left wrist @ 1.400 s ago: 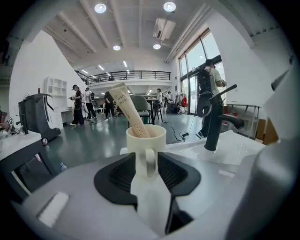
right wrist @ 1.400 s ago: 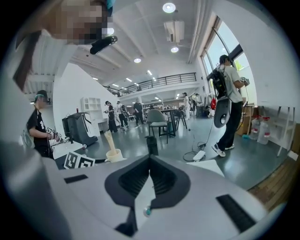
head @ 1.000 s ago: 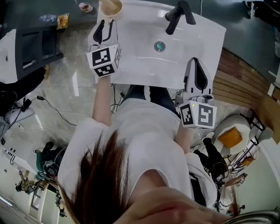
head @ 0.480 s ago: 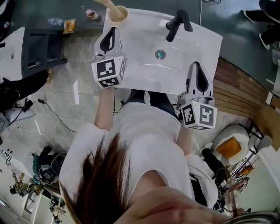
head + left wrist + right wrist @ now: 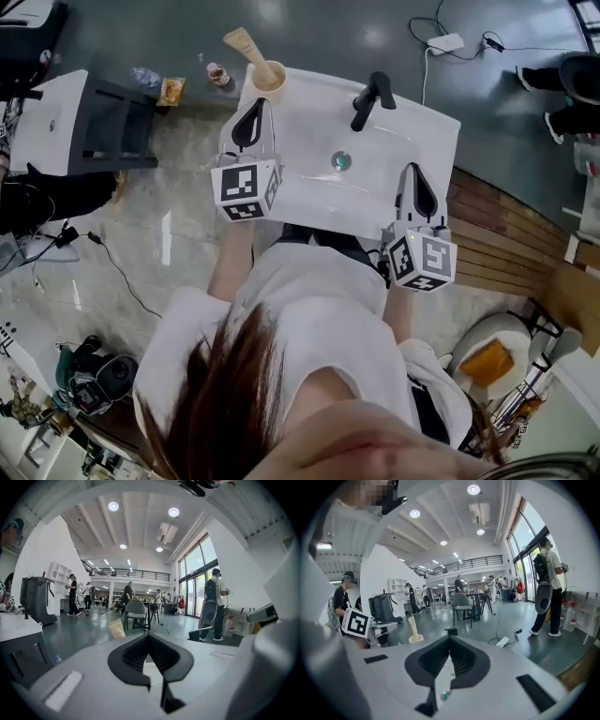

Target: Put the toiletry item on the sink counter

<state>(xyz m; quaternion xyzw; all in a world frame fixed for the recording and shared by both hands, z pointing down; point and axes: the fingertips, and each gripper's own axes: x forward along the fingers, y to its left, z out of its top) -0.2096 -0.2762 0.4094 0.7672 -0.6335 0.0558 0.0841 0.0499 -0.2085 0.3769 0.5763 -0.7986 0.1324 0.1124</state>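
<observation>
The white sink desk [image 5: 417, 141] spans the middle. Over its left side the left gripper [image 5: 254, 105] has just been closing, jaws together on nothing. At the near right edge the right gripper [image 5: 415, 171] is also together and empty. A black faucet [image 5: 369, 99] stands at the far edge. On the far left corner a cup [image 5: 270, 75] holds the tan toiletry tube [image 5: 241, 44].

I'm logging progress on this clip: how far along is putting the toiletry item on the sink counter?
Looks done: the tube stands in a cup at the far corner of the sink counter. In hand: nothing. The left gripper has just closed its jaws with nothing between them, and the right gripper is shut and empty. Left to do: probably nothing.
</observation>
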